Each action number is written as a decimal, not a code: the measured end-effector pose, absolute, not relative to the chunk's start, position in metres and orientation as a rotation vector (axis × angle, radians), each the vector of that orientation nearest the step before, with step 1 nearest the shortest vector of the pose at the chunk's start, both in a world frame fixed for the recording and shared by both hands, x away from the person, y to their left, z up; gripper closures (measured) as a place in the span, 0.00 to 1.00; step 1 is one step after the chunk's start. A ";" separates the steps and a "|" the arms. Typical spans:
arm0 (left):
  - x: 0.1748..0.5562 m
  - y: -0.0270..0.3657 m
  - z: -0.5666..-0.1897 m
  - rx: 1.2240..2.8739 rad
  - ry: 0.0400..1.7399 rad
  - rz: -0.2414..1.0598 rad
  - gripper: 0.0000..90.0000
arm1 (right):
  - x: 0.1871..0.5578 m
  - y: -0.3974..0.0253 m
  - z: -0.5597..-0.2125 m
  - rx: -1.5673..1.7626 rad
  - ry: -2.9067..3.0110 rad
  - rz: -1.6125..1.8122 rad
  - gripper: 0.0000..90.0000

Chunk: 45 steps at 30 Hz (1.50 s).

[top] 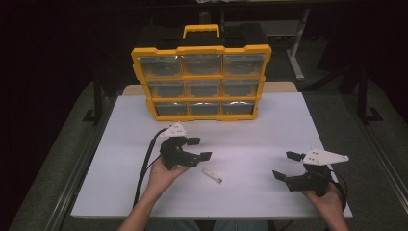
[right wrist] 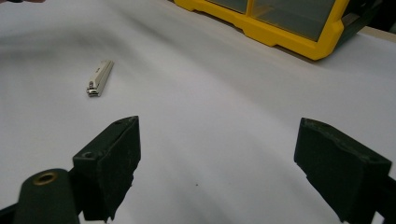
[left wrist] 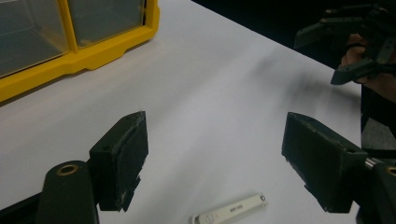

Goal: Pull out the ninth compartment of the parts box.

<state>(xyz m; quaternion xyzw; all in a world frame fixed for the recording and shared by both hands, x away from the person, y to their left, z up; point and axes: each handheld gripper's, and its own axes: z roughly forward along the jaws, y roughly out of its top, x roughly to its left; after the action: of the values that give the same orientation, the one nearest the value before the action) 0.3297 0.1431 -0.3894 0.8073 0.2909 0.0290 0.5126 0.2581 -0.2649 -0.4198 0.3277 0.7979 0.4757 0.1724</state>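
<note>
Left gripper [top: 199,148] jaws wide apart, holding nothing, hovering over white tabletop [top: 250,130]. Right gripper [top: 287,166] also wide apart, nothing between jaws. Small flat cream nail clipper [top: 212,175], metal tip, lying on table just beside left gripper, below its jaws; well apart from right gripper. Yellow plastic organizer [top: 201,82], 9 clear drawers, upright beyond both grippers.
</note>
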 end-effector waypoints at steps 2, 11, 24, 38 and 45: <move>0.333 0.139 -0.389 1.941 0.708 0.065 0.26 | 0.258 -0.265 -0.420 0.930 2.266 1.350 0.15; 0.350 0.117 -0.391 1.933 0.760 0.084 0.30 | 0.257 -0.265 -0.419 0.928 2.269 1.361 0.15; 0.371 0.094 -0.395 1.835 0.862 0.066 0.25 | 0.258 -0.266 -0.420 0.926 2.270 1.367 0.15; 0.397 0.077 -0.404 1.764 0.938 -0.056 0.28 | 0.258 -0.267 -0.419 0.916 2.260 1.382 0.15; 0.410 0.072 -0.410 1.701 0.985 -0.091 0.35 | 0.259 -0.268 -0.420 0.921 2.268 1.383 0.15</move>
<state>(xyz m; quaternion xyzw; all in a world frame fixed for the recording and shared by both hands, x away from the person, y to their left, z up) 0.4102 0.0723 -0.4104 0.7199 0.4167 -0.0387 0.5537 0.2590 -0.2677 -0.4198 0.3231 0.7956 0.4854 0.1644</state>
